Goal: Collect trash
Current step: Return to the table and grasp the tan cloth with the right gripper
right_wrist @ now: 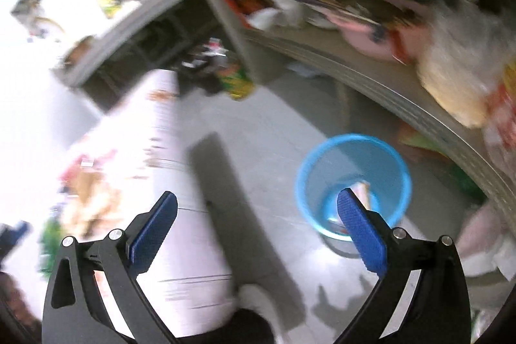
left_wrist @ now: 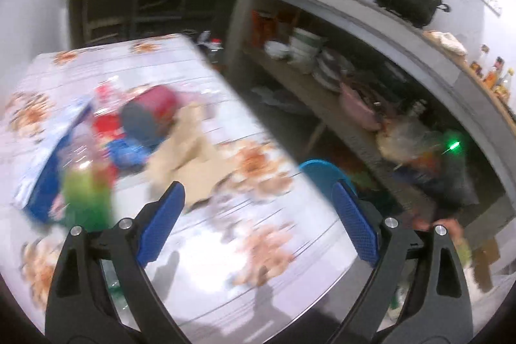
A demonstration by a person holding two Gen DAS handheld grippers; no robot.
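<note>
The table with the flower-print plastic cloth (left_wrist: 206, 263) is the fixed point here. On its far-left part lies a blurred heap of trash: a crumpled tan paper piece (left_wrist: 190, 157), a dark red round tub (left_wrist: 151, 115) tipped on its side, a flat blue carton (left_wrist: 54, 170) and a green plastic wrapper (left_wrist: 87, 199). The left gripper (left_wrist: 258, 205) hangs above the table's near side, its blue-padded jaws spread wide with nothing between them. Off the table's right edge, on the grey floor, stands the round light-blue plastic bin (right_wrist: 325, 163), with some scraps at its bottom. The right gripper (right_wrist: 258, 215) hovers beside the bin, jaws wide and empty too.
</note>
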